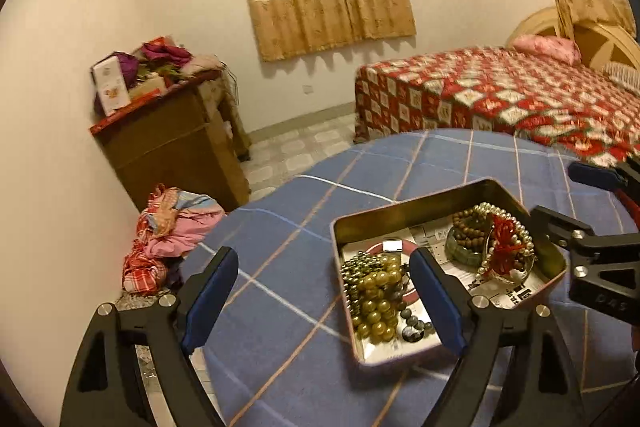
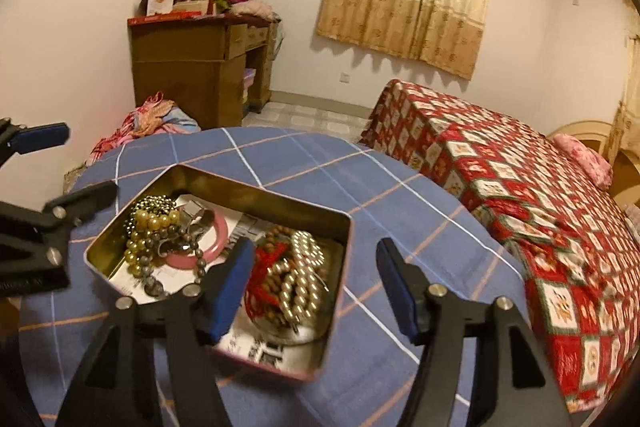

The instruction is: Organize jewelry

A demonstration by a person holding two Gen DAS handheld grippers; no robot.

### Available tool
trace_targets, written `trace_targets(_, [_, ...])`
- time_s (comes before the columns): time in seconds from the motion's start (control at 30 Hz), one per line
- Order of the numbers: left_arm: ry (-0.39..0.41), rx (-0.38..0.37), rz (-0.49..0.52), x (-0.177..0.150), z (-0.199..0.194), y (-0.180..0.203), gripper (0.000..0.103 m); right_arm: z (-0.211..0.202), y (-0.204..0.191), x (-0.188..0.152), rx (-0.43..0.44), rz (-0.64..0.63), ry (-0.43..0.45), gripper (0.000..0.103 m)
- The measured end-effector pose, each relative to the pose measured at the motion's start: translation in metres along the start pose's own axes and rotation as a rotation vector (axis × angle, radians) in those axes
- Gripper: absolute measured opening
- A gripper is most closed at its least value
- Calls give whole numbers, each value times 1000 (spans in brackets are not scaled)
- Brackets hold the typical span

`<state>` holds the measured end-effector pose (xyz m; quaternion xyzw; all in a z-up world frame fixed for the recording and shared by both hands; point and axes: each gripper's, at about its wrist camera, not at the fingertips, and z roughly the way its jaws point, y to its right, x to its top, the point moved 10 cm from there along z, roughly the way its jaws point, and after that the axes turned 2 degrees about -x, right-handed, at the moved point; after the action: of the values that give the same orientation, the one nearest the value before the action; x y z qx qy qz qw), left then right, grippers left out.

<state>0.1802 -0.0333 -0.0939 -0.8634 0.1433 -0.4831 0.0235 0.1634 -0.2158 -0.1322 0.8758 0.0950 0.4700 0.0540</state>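
My left gripper (image 1: pixel 324 299) has its jaws spread wide and empty, its right pad hanging over the near left part of the open tin (image 1: pixel 400 205) on the blue checked table (image 1: pixel 280 227), just beside the yellow beads (image 1: pixel 376 297). My right gripper (image 2: pixel 316 291) is released too, its left pad over the tin's middle by the pearl strand (image 2: pixel 298 279) and its right pad outside the tin. A wooden desk (image 1: pixel 172 147), clothes heap (image 1: pixel 172 227) and bed (image 1: pixel 500 95) stand well apart; nothing blocks the tin.
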Motion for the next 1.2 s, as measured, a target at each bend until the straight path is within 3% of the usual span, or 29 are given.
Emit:
trace_targets(0.17, [28,5,-17,-4,-27,-5,87,-29,7,-1,4,44,41,76])
trace_targets(0.37, [34,21,-39,-8,-42,-10,87,-46,9,1,5,61,70,76])
trace_targets(1.2, [30,26,-64,-14,-58,-11,87,-64,8,-1,14,83,100,79])
